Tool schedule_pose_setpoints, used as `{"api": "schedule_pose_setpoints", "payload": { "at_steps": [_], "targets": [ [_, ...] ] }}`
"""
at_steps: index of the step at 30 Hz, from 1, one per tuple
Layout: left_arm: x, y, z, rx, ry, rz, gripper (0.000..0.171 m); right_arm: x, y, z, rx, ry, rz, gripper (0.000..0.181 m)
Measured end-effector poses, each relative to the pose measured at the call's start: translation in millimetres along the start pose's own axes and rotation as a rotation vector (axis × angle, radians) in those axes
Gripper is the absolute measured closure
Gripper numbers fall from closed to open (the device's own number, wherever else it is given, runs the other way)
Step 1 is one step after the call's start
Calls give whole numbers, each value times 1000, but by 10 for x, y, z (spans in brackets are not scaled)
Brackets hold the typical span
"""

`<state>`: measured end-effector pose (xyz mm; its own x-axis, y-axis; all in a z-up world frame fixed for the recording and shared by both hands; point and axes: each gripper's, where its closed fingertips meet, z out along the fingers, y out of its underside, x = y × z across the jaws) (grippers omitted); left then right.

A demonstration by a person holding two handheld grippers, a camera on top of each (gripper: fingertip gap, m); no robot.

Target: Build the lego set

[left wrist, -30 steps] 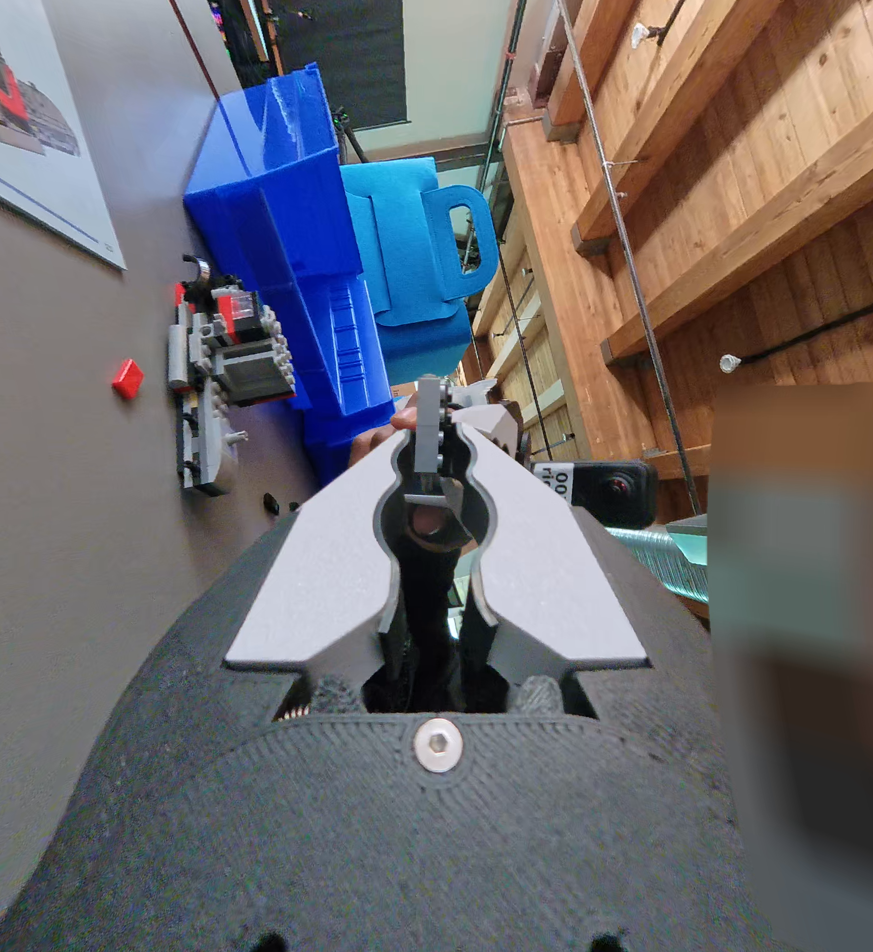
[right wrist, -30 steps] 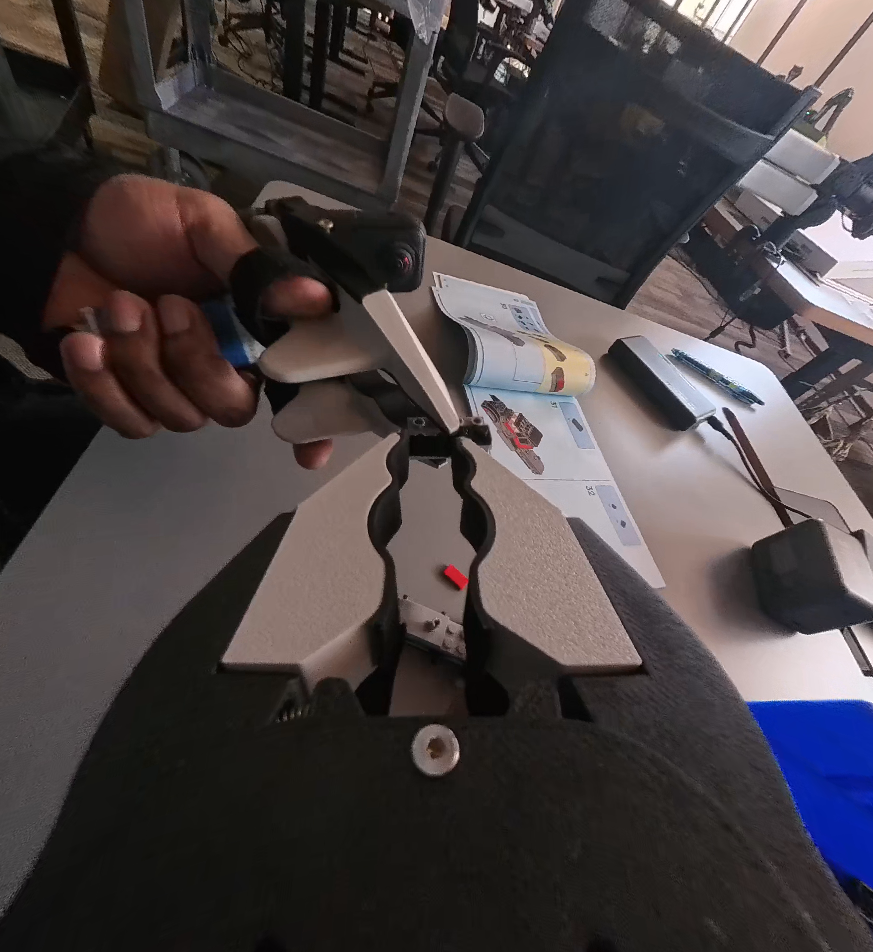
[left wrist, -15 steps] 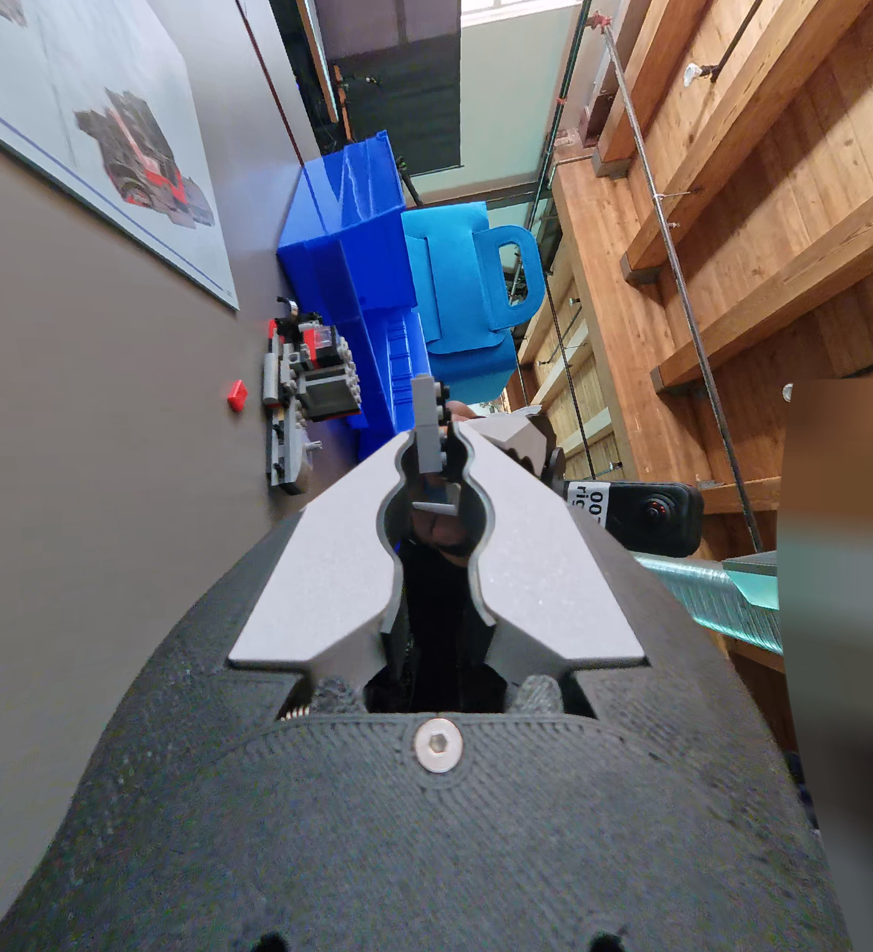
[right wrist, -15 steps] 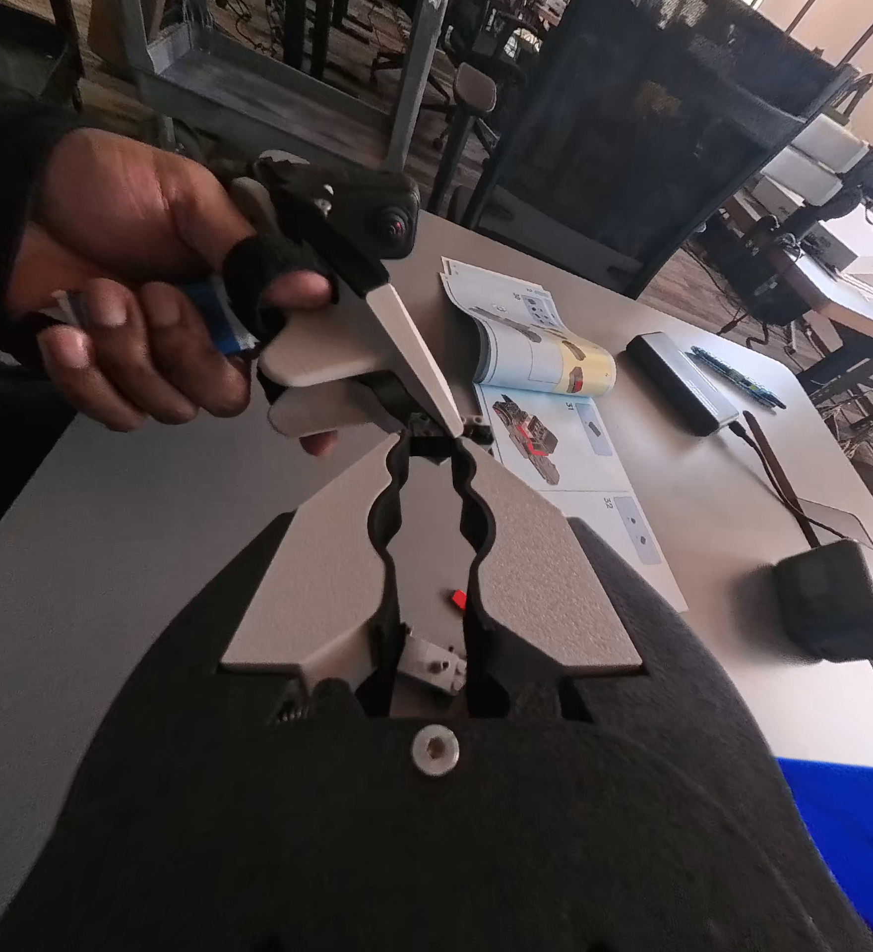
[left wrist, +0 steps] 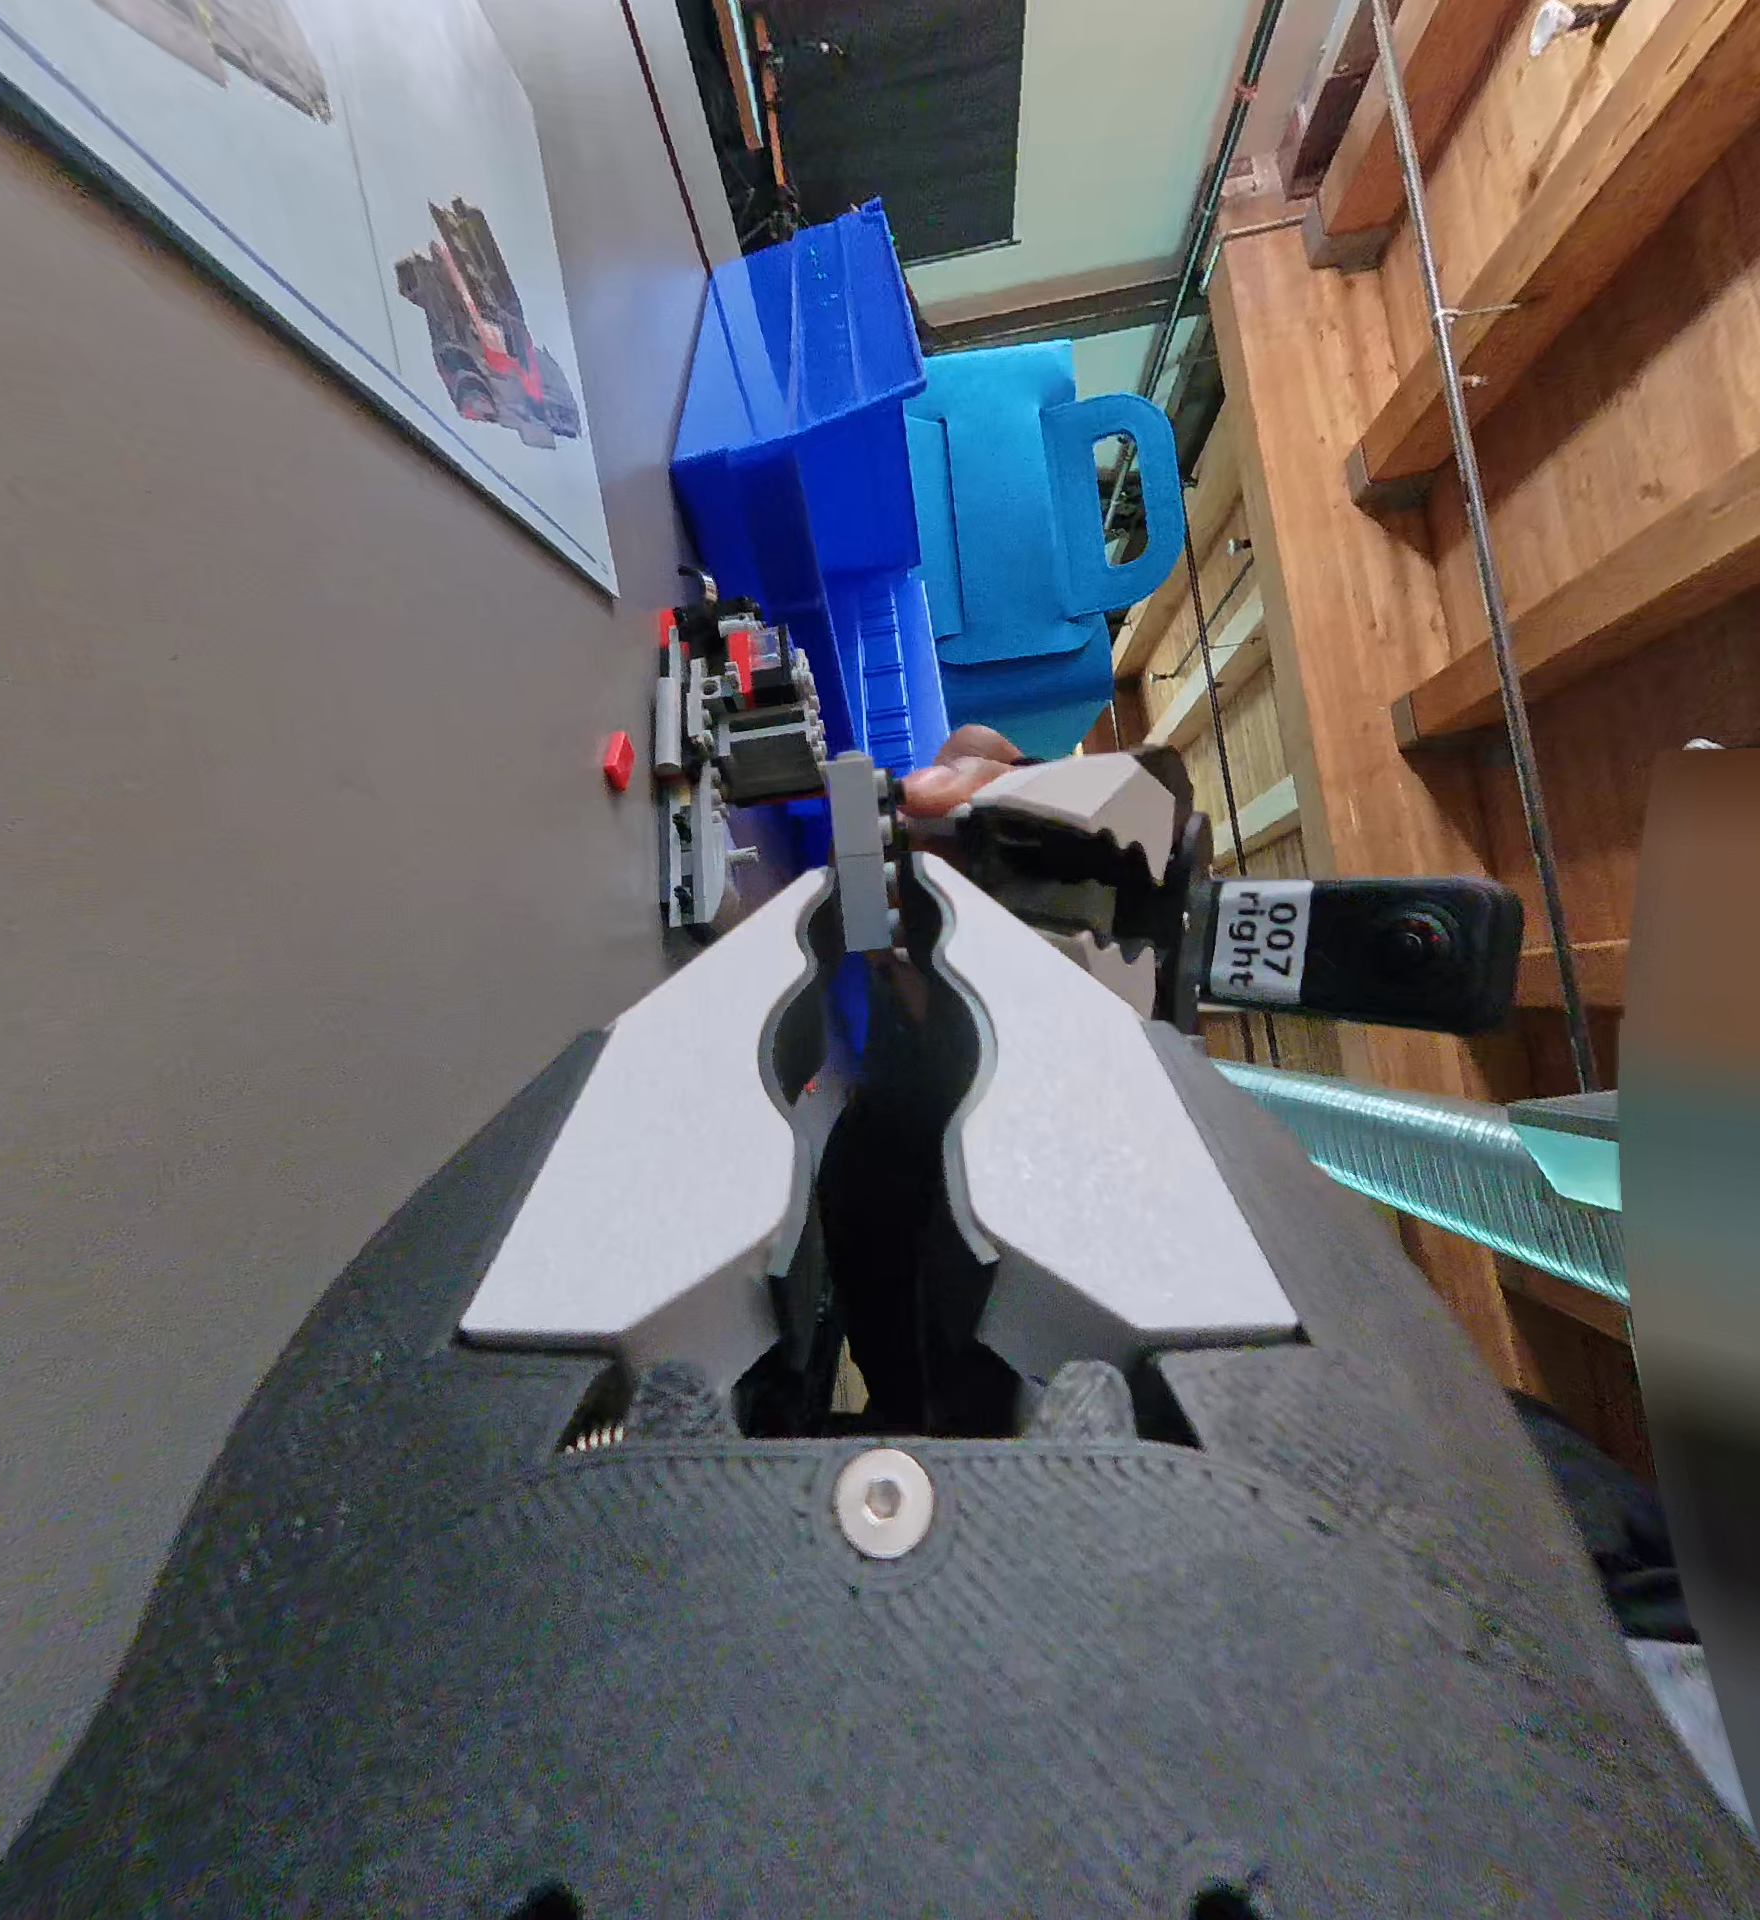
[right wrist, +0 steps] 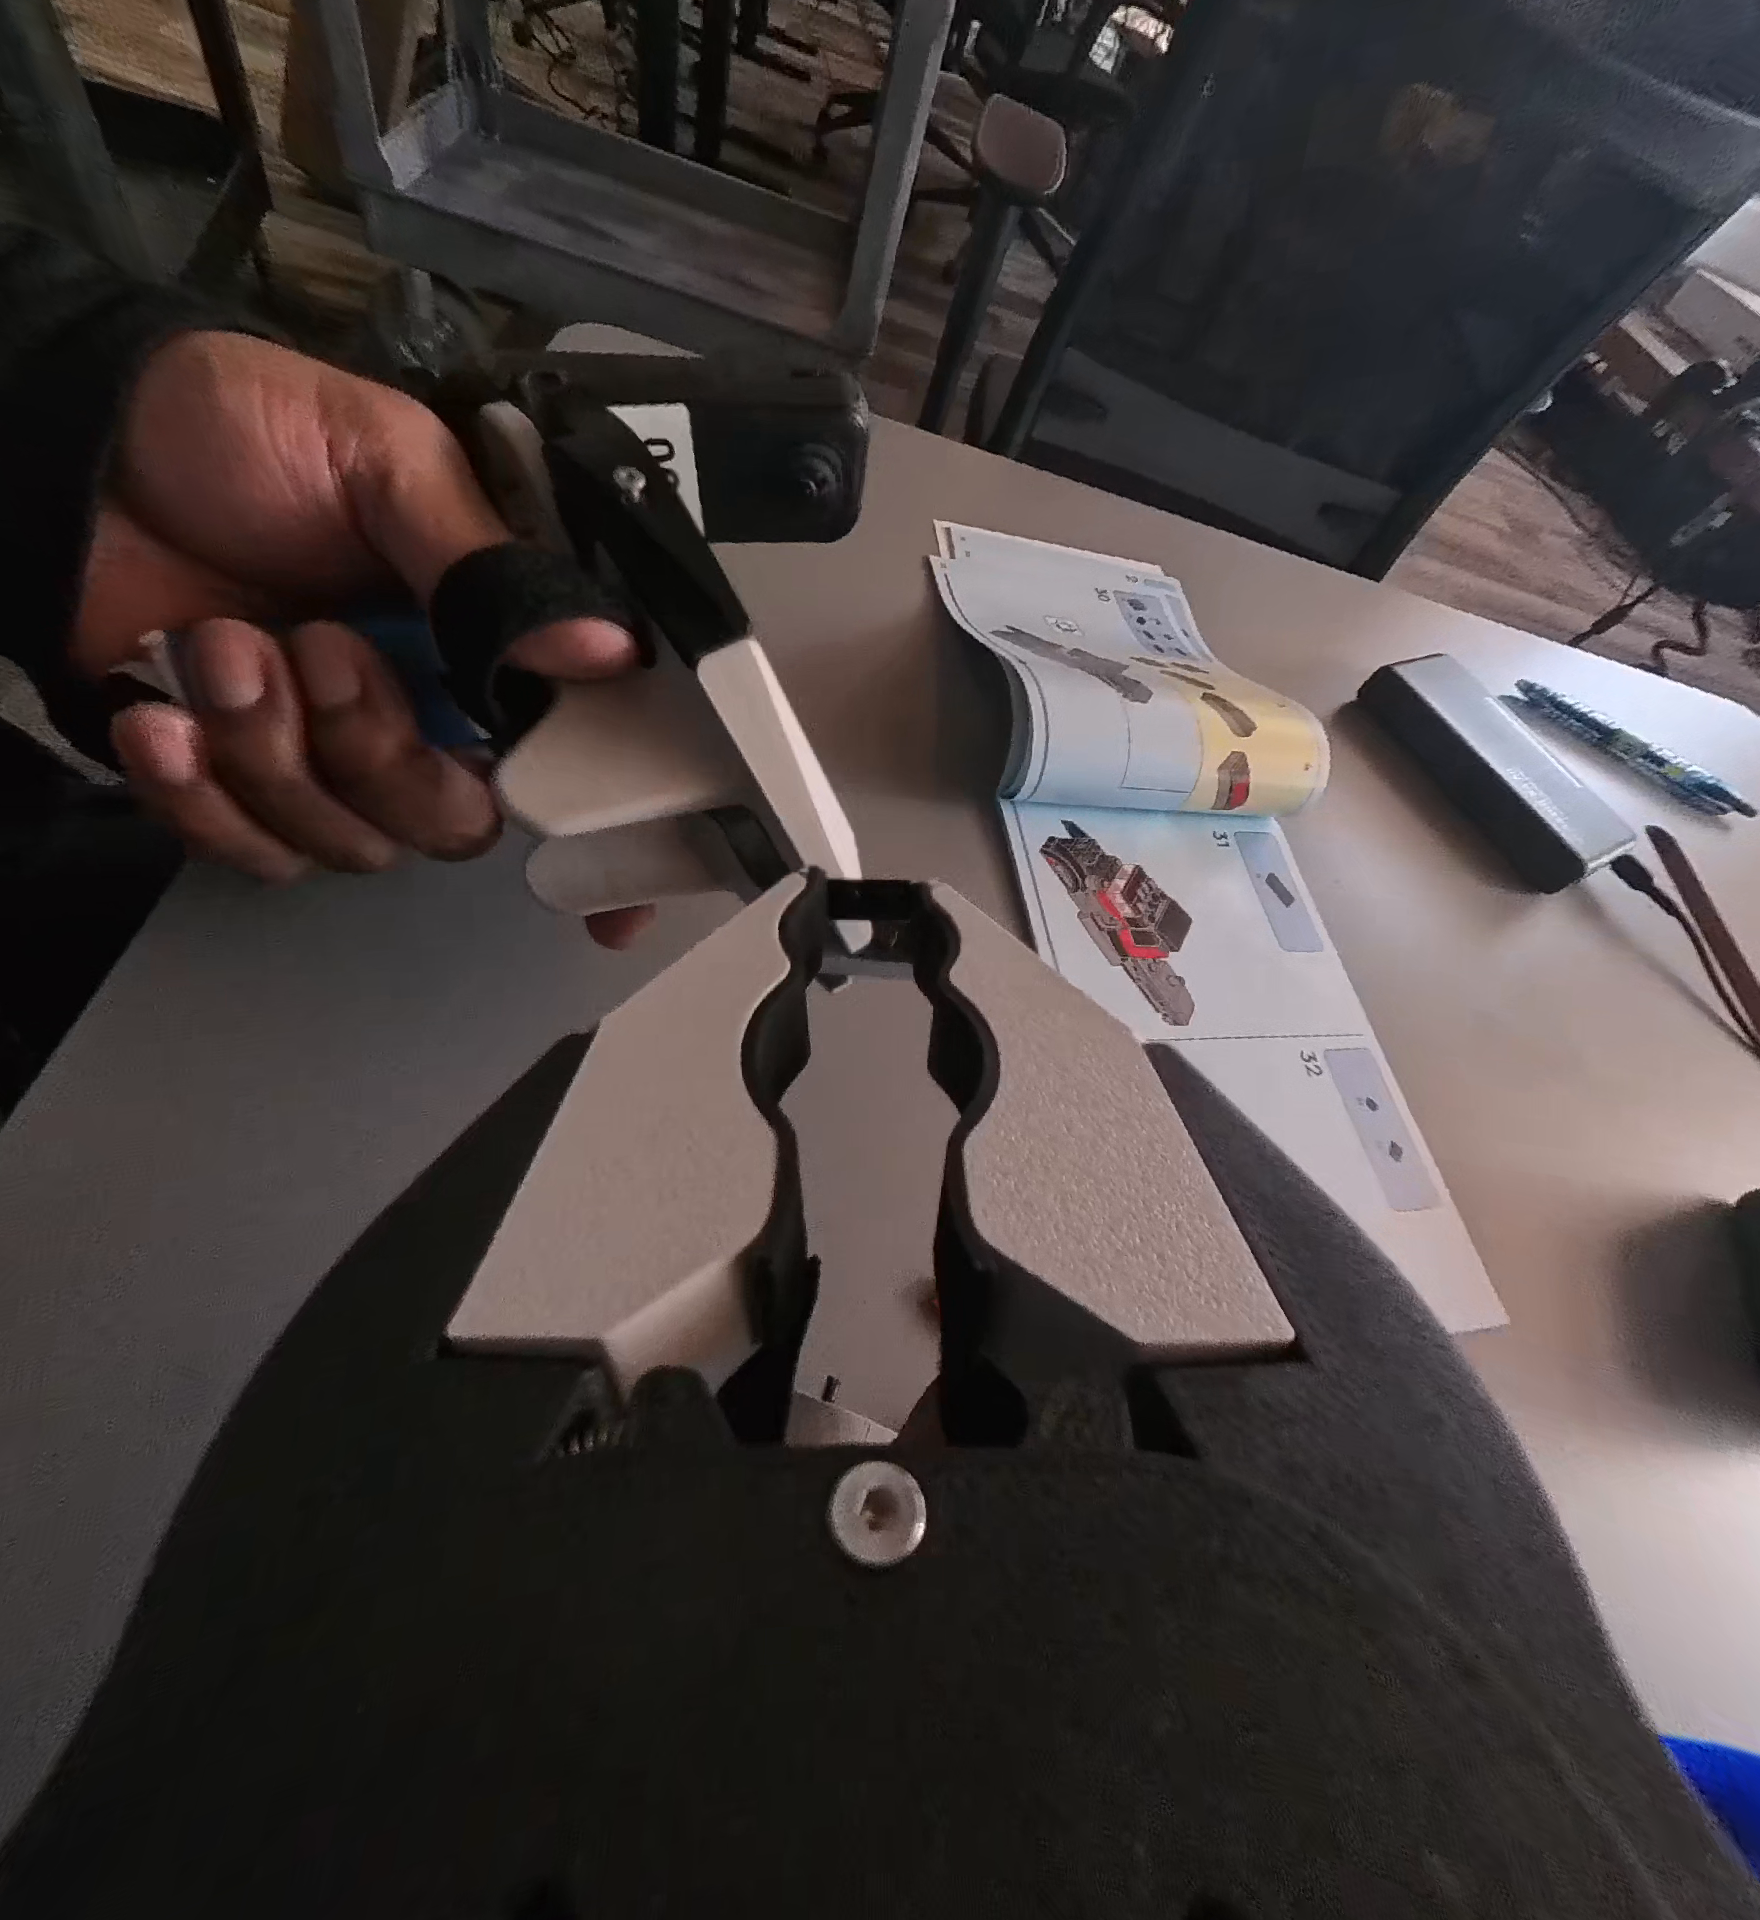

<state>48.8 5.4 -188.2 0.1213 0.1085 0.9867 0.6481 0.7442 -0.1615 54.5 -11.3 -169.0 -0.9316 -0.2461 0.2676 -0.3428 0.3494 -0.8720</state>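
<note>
Left tongs: your left gripper (left wrist: 863, 914) is clamped on a grey lego strip (left wrist: 858, 854) that stands up out of its tips; in the right wrist view the same gripper (right wrist: 814, 883) shows with your hand (right wrist: 304, 665) on its handle.
Right tongs: your right gripper (right wrist: 871, 914) is closed narrow on a small black lego piece (right wrist: 876, 900), held against the studded side of the grey strip; from the left wrist view it (left wrist: 923, 821) comes in from the side.
Model: the part-built lego vehicle (left wrist: 725, 748) lies on the table beyond the tips, a loose red piece (left wrist: 617, 755) just beside it.
Surface: a grey table (right wrist: 232, 1039), with wooden beams (left wrist: 1582, 312) overhead.
Around: a blue bin (left wrist: 803, 436) behind the vehicle; an open instruction booklet (right wrist: 1198, 831); a dark power bank (right wrist: 1494, 784) and a pen (right wrist: 1634, 758) farther off.
</note>
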Motion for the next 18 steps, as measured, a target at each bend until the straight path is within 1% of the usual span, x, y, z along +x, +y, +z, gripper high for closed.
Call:
{"api": "schedule_pose_setpoints", "payload": {
  "at_steps": [8,13,15,18],
  "targets": [
    [99,7,-50,-17,69,43,161,14,-4,-13,56,-97,169,165],
    [167,23,-61,-34,120,57,160,6,-50,-50,82,-129,203,165],
    [161,17,-57,-34,106,61,161,4,-83,-70,90,-130,196,165],
    [115,35,-39,-46,50,103,161,25,-115,-79,89,-123,199,165]
  ]
}}
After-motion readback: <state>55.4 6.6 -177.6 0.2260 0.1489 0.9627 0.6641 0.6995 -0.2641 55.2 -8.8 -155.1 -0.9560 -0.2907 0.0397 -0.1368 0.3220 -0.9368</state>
